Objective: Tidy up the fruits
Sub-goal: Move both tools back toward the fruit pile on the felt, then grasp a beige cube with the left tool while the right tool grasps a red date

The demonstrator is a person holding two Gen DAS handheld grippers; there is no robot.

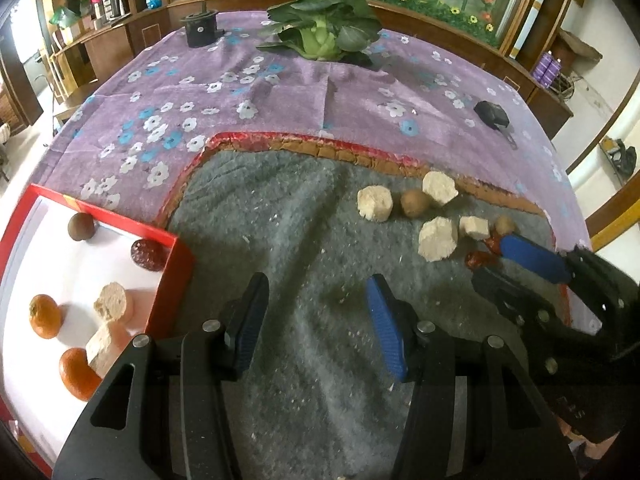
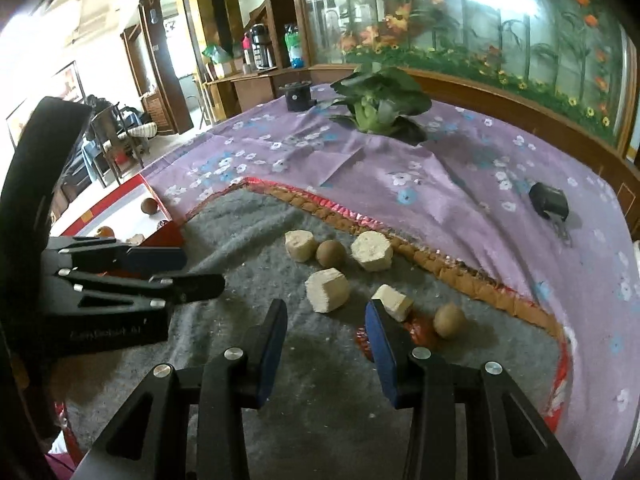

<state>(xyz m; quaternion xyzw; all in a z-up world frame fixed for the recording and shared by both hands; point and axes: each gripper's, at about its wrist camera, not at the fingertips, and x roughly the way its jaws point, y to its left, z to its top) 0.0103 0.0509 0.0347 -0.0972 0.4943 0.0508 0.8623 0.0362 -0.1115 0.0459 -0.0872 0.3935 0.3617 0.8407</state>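
A red-rimmed white tray point(image 1: 168, 268) at left holds two oranges point(image 1: 45, 316), a brown fruit point(image 1: 81, 227), a dark red fruit point(image 1: 149, 255) and two pale chunks point(image 1: 114, 303). On the grey mat point(image 1: 288, 216) lie several pale chunks point(image 2: 327, 290), two brown fruits point(image 2: 331, 254) and small red fruits point(image 2: 418, 328). My left gripper point(image 1: 318, 312) is open and empty over the mat beside the tray. My right gripper point(image 2: 326, 322) is open and empty, just short of the chunks, its blue finger point(image 2: 378, 340) next to the red fruits. It also shows in the left wrist view point(image 1: 504, 258).
A purple flowered cloth point(image 1: 280, 92) covers the table. On it are a leafy green vegetable point(image 1: 320, 26), a black cylindrical object point(image 1: 199, 28) at the back and a small black device point(image 1: 492, 114) at right. Wooden shelves and a glass panel stand behind.
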